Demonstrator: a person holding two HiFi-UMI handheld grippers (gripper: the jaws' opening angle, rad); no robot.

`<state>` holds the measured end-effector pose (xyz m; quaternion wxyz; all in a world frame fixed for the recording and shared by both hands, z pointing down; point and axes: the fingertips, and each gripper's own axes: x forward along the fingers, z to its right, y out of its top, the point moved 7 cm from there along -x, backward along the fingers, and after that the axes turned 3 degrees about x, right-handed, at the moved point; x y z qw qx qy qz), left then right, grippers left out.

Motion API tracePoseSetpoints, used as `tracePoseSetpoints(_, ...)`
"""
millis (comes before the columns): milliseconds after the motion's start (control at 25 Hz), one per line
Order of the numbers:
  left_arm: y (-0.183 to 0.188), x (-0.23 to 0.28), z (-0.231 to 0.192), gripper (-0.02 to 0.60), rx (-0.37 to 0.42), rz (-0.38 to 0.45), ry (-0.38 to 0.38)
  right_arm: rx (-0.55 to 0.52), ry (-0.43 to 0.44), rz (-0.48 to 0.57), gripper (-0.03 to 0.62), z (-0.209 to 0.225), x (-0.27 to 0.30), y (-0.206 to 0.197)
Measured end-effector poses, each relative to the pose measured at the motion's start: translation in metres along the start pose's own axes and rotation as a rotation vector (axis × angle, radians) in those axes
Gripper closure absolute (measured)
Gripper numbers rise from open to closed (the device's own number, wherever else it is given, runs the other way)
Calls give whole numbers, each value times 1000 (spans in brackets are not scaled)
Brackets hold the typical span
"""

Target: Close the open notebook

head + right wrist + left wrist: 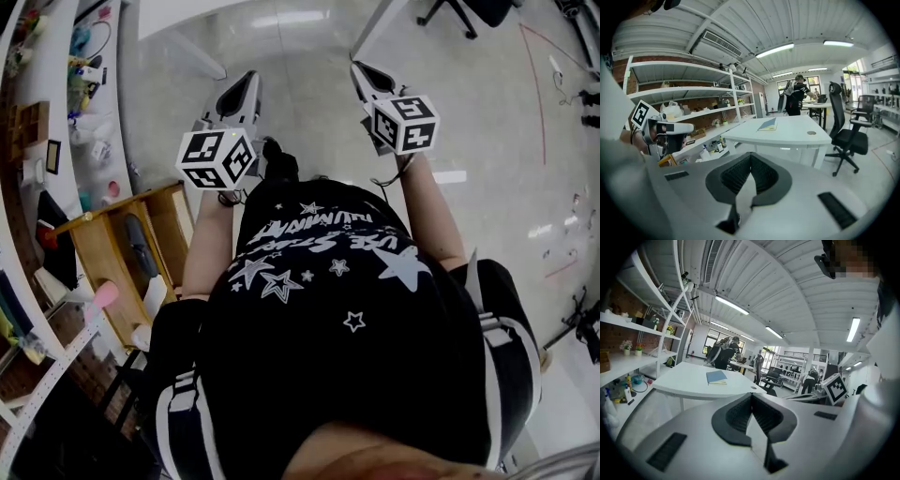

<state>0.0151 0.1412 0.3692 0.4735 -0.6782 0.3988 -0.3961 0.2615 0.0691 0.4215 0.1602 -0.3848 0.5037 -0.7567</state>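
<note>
Left gripper [246,84] and right gripper [364,70] hung closed, empty, idle: the far blue notebook [768,124] already looked closed.

Notebook [716,377] on table [686,384] (shelves [626,363] left)

Left tool [751,401] & right tool [750,161]: smooth matt pale-grey plastic shells. Pads [737,417] black, ribbed, rubbery-looking. Marker cube [217,157] matt white w/ black print. Notebook [716,377]: blue cover, low sheen, pale paper edge. Surface [689,380] white, smooth, slight sheen. Floor [309,56] pale, polished, glossy w/ light reflections. Crate [103,248] bare light wood, matt. Shirt [347,309] black cloth, white printed stars. Shelf boards [684,91] white, matt.
</note>
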Motion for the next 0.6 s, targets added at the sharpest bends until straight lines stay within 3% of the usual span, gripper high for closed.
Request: tracePoseSetpoints(600, -30, -45, 62, 571, 3, 4, 35, -49, 65, 0, 585, -11, -62, -31)
